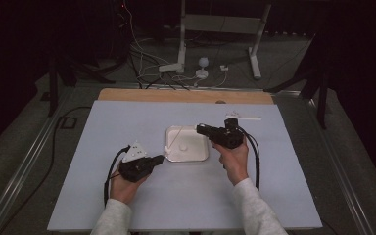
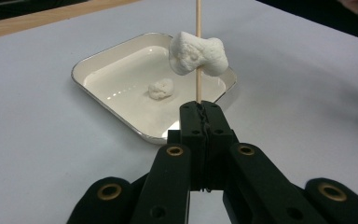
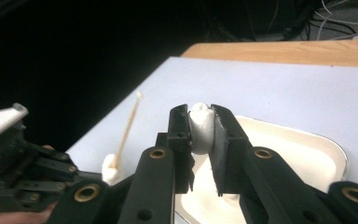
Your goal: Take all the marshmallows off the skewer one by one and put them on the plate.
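White tray (image 2: 98, 79) holds one marshmallow (image 2: 161, 88); left gripper (image 2: 200, 109) pinches a loaded skewer (image 2: 197, 51), right gripper (image 3: 200, 126) squeezes another marshmallow (image 3: 201, 128).

The table (image 1: 103, 196) lies bare to the left, right and near side of the tray (image 1: 174, 156). At the tray's left edge a skewer (image 2: 197, 46) with a marshmallow (image 2: 196, 55) stands upright in the way; a small white strip (image 1: 245, 116) lies far right.

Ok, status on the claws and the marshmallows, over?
Left claw shut on skewer, one marshmallow threaded. Right claw shut on second marshmallow above tray. Third marshmallow in tray. Nothing in the way.
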